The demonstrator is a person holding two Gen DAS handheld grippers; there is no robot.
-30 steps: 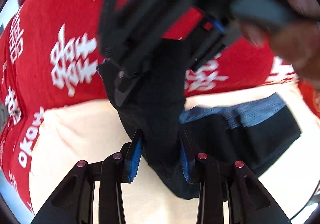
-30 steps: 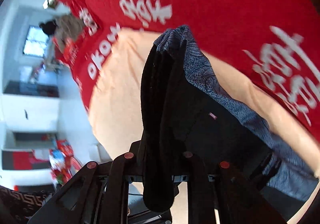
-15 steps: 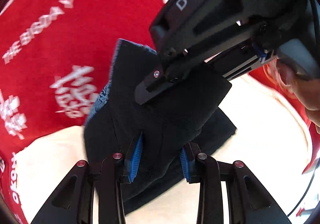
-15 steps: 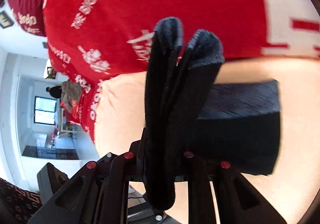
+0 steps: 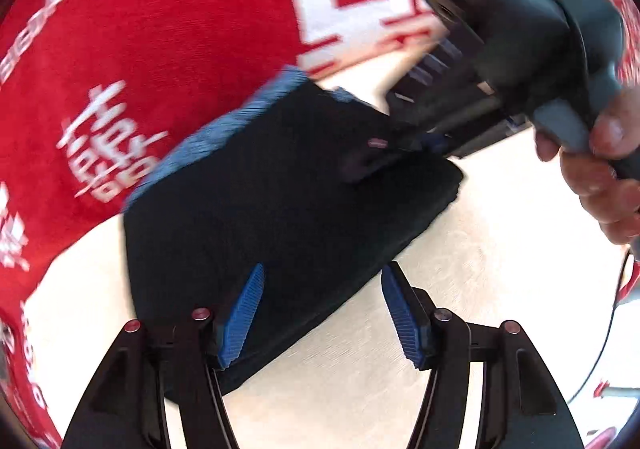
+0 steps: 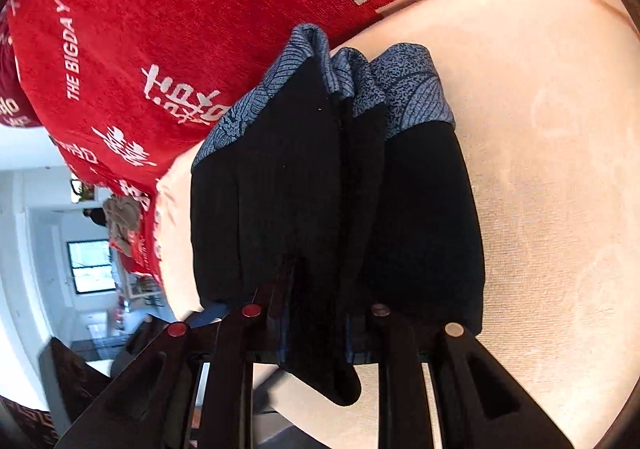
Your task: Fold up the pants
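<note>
Black pants (image 5: 288, 209) with blue patterned trim (image 6: 404, 89), folded into a thick stack on the cream cushion (image 5: 500, 289), red printed blanket (image 5: 160, 29) just behind. Right gripper (image 6: 316, 329) clamped on 1 bunched edge of the folds, fabric pinched between its fingers and hanging below them. Left gripper (image 5: 320, 309) spread wide at the stack's near edge, blue pads (image 5: 244, 313) apart, gripping nothing.
</note>
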